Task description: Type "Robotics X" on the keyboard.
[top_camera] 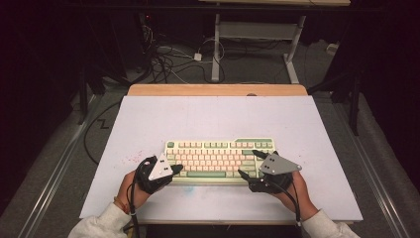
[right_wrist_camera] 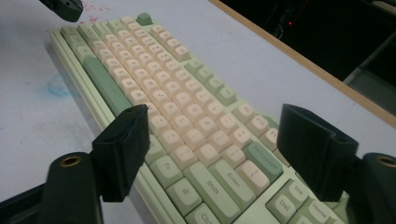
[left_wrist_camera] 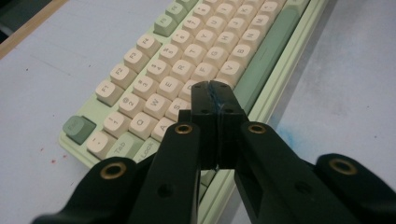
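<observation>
A pale green mechanical keyboard with cream and sage keycaps [top_camera: 219, 158] lies flat near the front middle of the bench [top_camera: 213, 116], which is covered by a white sheet with a wooden edge showing along the far side. A person stands at the near side, a claw in each hand, cream sleeves just in sight.

The left claw [top_camera: 176, 168] sits at the keyboard's left front corner. In the left gripper view its two black jaws are pressed flat together with nothing between them, and their tip [left_wrist_camera: 215, 93] hangs over the lower letter rows, close to the long sage space bar [left_wrist_camera: 267, 56]. Whether the tip touches a key I cannot tell.

The right claw [top_camera: 250, 163] is at the keyboard's right end. Its jaws stand wide apart and grip nothing; in the right gripper view they straddle the Shift and Enter keys [right_wrist_camera: 219, 182], one jaw over the front edge, the other over the navigation keys.

A faint blue smudge [right_wrist_camera: 58, 86] marks the sheet just in front of the keyboard.
</observation>
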`<state>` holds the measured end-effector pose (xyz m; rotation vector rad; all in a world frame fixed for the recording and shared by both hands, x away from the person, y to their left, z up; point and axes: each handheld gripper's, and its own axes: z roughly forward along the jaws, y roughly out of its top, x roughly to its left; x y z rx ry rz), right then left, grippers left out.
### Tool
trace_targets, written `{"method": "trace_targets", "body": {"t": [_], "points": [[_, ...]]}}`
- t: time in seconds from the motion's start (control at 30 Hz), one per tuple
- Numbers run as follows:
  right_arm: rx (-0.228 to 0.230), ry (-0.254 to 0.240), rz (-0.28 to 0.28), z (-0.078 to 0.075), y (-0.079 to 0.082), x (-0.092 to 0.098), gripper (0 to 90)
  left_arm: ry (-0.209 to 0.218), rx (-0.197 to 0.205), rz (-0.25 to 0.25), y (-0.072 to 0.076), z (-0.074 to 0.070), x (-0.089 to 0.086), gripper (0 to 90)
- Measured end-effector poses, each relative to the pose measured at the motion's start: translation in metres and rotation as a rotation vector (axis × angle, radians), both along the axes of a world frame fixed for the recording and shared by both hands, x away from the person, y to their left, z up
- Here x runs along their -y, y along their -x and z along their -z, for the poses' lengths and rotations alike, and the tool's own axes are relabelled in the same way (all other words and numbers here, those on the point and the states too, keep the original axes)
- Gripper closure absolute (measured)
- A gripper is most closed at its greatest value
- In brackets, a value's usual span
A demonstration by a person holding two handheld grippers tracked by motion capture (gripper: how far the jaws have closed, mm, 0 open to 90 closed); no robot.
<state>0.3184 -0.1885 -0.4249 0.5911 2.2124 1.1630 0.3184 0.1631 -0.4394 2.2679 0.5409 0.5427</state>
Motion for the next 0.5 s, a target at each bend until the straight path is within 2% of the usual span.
{"method": "trace_targets", "body": {"t": [0.13, 0.2, 0.3, 0.5], "points": [[-0.012, 0.000, 0.012, 0.003, 0.003, 0.007, 21.6, 0.003, -0.015, 0.014, -0.004, -0.002, 0.007, 87.2], [-0.015, -0.008, 0.020, 0.004, 0.005, 0.011, 21.6, 0.004, -0.006, 0.007, -0.005, -0.003, 0.011, 87.2], [-0.014, -0.013, 0.028, 0.006, 0.009, 0.017, 21.2, 0.008, -0.014, 0.016, -0.007, -0.003, 0.017, 87.2], [-0.014, 0.003, 0.026, 0.011, 0.016, 0.025, 21.1, -0.020, -0.034, 0.056, -0.013, -0.001, 0.033, 87.2]]}}
